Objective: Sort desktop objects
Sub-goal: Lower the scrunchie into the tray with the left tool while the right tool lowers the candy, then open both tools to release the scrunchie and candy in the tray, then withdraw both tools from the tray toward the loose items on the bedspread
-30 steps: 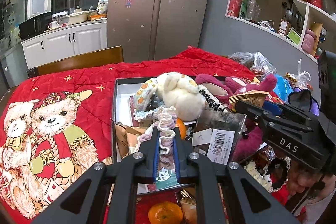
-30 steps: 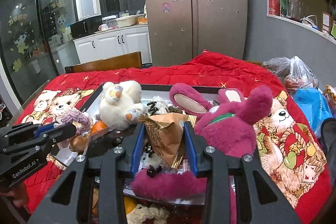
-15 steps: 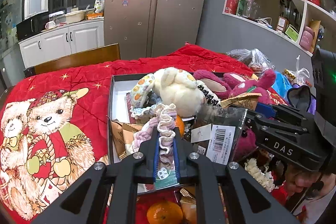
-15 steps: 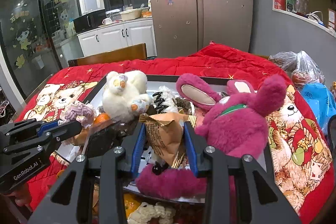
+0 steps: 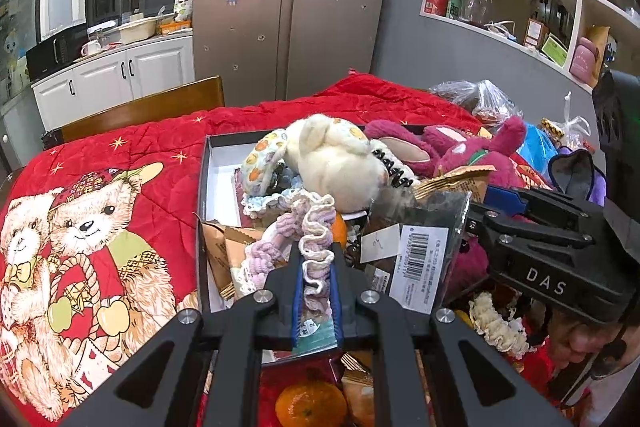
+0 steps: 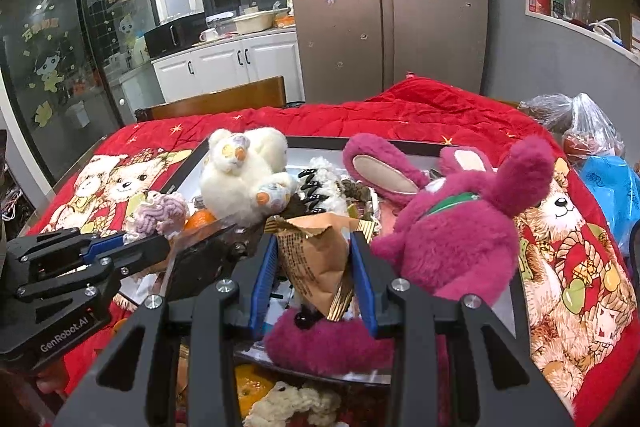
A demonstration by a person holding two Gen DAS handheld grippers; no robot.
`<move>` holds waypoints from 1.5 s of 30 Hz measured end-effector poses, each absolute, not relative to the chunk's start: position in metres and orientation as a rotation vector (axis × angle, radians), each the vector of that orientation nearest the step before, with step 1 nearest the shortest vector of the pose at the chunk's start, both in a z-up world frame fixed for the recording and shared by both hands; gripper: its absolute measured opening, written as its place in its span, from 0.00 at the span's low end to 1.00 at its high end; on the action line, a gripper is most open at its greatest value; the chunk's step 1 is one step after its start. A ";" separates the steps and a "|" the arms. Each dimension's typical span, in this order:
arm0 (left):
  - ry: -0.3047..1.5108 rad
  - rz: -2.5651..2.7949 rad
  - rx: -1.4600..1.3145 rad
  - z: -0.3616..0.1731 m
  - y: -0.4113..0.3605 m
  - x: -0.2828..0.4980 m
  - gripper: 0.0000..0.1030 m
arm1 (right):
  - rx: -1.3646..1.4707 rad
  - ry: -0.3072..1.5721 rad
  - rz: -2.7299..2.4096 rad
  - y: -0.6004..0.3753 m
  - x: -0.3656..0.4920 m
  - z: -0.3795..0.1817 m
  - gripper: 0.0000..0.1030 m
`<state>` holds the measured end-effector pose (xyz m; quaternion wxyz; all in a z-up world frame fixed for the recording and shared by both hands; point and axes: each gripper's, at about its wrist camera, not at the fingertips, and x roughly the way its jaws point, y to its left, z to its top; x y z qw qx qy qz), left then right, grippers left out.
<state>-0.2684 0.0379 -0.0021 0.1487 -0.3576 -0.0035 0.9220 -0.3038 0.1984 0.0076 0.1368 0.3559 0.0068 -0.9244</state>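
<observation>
A dark-rimmed white tray (image 5: 216, 183) on the red bedspread is heaped with toys and snacks. My left gripper (image 5: 316, 259) is shut on a lilac and cream knitted scrunchie (image 5: 316, 235) and holds it over the tray's near left part; it also shows in the right wrist view (image 6: 160, 213). My right gripper (image 6: 314, 251) is shut on a brown snack packet (image 6: 316, 259) above the tray's near edge, between a cream plush toy (image 6: 244, 175) and a magenta plush rabbit (image 6: 452, 227). The right gripper also shows at the right of the left wrist view (image 5: 540, 227).
A clear packet with a barcode label (image 5: 416, 267) leans against the pile. A black hair claw (image 6: 310, 187) lies in the tray. Oranges (image 5: 312, 405) and a cream scrunchie (image 5: 496, 323) lie below the grippers. Plastic bags (image 6: 588, 131) sit at the right; a wooden chair back (image 5: 144, 111) stands behind.
Both grippers keep their hold. Both have lifted slightly and drawn back a little from the tray; the objects in the tray have not moved.
</observation>
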 end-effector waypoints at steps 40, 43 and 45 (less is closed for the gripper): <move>-0.037 2.957 -0.858 0.040 0.001 -0.256 1.00 | 0.916 -0.016 -2.726 0.207 -0.285 0.051 1.00; -0.021 2.954 -0.841 0.045 0.006 -0.250 1.00 | 0.908 -0.008 -2.721 0.207 -0.280 0.060 1.00; -0.030 2.935 -0.843 0.049 0.008 -0.245 1.00 | 0.875 0.007 -2.735 0.207 -0.272 0.071 1.00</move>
